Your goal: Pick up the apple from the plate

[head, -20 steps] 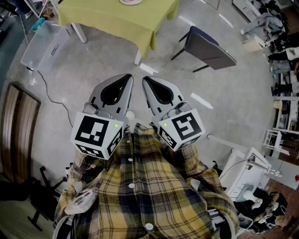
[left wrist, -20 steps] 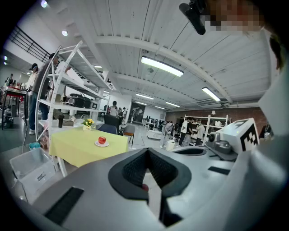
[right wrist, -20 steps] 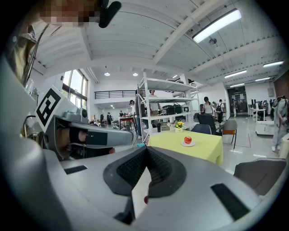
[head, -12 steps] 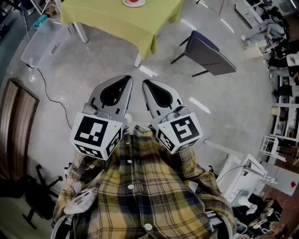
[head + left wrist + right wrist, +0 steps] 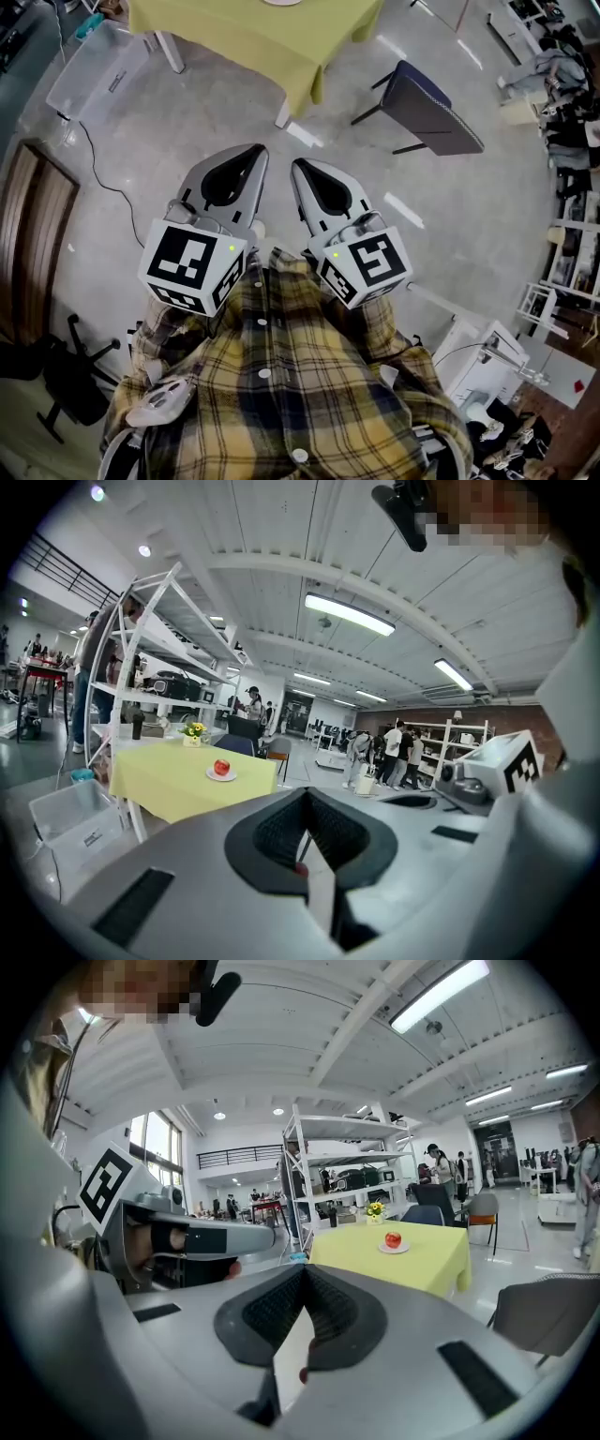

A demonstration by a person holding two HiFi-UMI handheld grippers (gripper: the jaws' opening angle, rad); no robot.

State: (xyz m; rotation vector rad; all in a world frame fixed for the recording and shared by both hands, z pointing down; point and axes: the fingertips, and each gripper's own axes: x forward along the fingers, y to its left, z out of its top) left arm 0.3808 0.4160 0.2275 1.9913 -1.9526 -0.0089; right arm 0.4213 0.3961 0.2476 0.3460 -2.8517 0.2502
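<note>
We hold both grippers close to our plaid shirt, side by side and just apart. The left gripper has its jaws together with nothing between them, and the right gripper is closed and empty too.

The apple sits on a white plate on the table with the yellow-green cloth, well apart from both grippers. A small pot of flowers stands behind it.

Between us and the table's near corner lies open grey floor. On the left it is edged by a clear plastic box beside the table leg and a thin cable trailing across the floor. On the right, a dark chair stands near the cloth's hanging corner. A white shelf rack rises behind the table.

The box carries a label too small for us to read. The cubes on the grippers show only black-and-white square markers.
</note>
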